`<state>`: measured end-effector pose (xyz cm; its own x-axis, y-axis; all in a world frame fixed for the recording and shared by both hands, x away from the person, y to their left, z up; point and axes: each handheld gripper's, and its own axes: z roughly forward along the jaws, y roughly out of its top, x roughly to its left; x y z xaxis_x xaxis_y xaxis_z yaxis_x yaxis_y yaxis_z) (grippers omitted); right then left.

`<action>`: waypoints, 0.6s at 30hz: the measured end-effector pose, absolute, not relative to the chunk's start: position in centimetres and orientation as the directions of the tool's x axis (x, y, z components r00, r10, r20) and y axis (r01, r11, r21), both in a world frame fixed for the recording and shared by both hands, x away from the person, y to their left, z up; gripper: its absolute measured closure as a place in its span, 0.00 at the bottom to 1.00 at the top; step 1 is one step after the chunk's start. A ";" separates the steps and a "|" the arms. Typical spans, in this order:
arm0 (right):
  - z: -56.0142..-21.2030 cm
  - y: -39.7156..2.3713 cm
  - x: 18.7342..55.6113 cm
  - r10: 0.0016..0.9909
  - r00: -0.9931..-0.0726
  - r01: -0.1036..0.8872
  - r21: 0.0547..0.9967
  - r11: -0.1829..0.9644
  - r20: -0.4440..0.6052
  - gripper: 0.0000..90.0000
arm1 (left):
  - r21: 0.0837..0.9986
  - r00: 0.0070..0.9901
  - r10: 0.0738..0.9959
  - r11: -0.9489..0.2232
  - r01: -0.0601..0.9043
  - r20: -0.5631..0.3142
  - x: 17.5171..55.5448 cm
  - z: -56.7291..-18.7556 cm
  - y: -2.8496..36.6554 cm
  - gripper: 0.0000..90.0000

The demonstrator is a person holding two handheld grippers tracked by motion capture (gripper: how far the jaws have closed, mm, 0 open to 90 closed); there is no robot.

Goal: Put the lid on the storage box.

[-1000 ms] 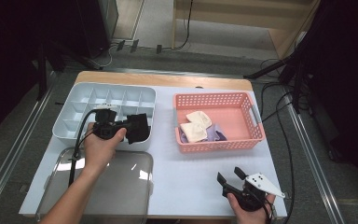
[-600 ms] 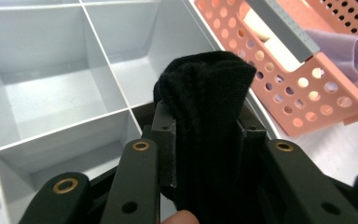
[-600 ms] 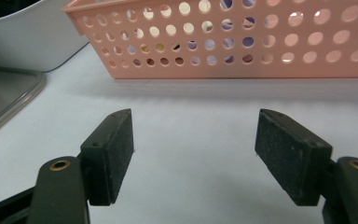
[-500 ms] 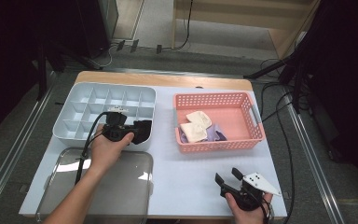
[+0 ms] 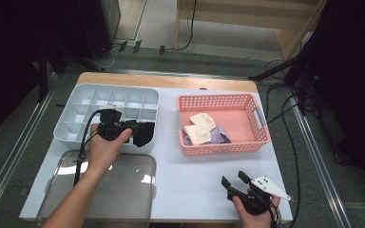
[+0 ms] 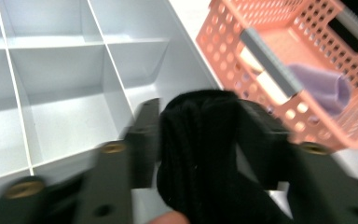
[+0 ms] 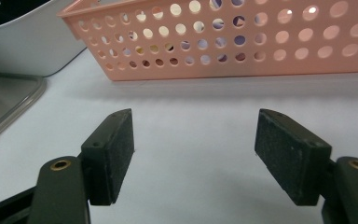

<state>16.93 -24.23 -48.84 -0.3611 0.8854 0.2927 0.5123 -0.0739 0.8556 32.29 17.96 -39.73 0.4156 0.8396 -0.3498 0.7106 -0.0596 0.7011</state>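
Black knitted cloth, likely a rolled sock, sits between the jaws of the left gripper, at the near right corner of the grey divided organizer. The jaws have just been opening a little, and the sock is still between them; in the left gripper view the pads seem to rest on its sides, but the picture is blurred, so I cannot tell how firm the pinch is. The sock hangs over the organizer's edge compartment, close to its outer wall.

The pink basket stands to the right with two cream items and a purple cloth inside. The right gripper rests low near the front of the white desk, jaws spread wide with nothing between them. A clear lid lies in front of the organizer.

The risk, in my judgement: if the jaws loosen here, the soft sock may unroll, land on a divider or slide outside the wall onto the desk.
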 end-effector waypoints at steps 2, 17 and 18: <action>-48.9 -24.2 17.0 0.885 -0.362 0.514 0.855 -0.072 0.292 0.32 | 0.697 0.430 0.840 -0.088 0.712 -0.333 32.4 -39.9 17.8 0.79; -49.4 -23.6 17.2 0.880 -0.367 0.538 0.841 -0.063 0.301 0.33 | 0.599 0.416 0.850 -0.157 0.785 -0.322 32.8 -41.4 17.4 0.88; -49.4 -23.6 17.2 0.880 -0.369 0.537 0.842 -0.062 0.300 0.33 | 0.609 0.416 0.850 -0.150 0.779 -0.323 32.7 -41.4 17.5 0.85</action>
<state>17.18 -23.56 -49.38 -0.3686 0.8798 0.3001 0.5365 -0.0623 0.8416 32.71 17.49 -41.40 0.4163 0.8500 -0.3228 0.7786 -0.1500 0.6094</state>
